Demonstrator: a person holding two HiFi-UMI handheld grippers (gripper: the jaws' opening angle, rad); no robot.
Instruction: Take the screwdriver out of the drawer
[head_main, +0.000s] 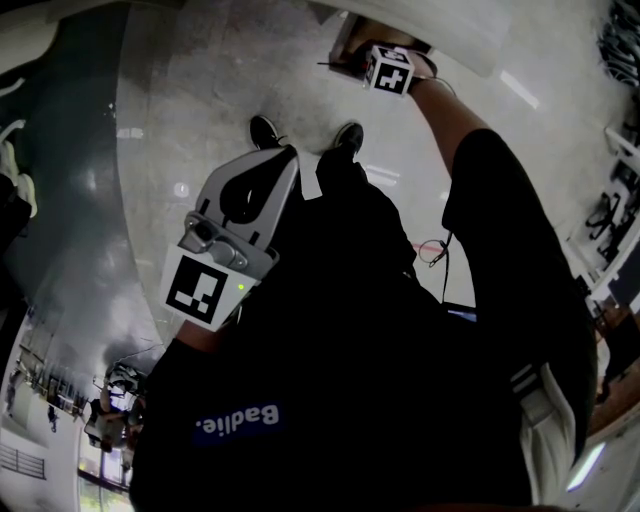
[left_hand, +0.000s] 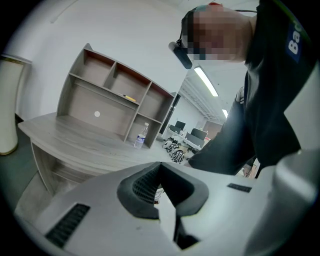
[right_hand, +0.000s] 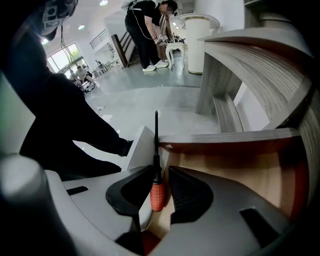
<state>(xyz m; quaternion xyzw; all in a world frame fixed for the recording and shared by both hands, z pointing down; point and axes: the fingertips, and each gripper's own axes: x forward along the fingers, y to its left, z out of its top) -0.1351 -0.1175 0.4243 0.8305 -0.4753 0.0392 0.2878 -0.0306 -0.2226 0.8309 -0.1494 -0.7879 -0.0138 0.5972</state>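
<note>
On the grey wooden desk (right_hand: 260, 55), the drawer (right_hand: 225, 136) is pulled open and its pale floor is seen from above. The left gripper (left_hand: 160, 166) is held back by the person's dark clothing, its jaws pressed together on nothing, while the right gripper (right_hand: 160, 171) is pointed down into the drawer's corner, its jaws spread slightly wider than what is between them. The screwdriver (right_hand: 157, 194) is found there: its orange handle is laid against one pad, a sliver of gap is left at the other, and its dark shaft is seen reaching past the rim.
</note>
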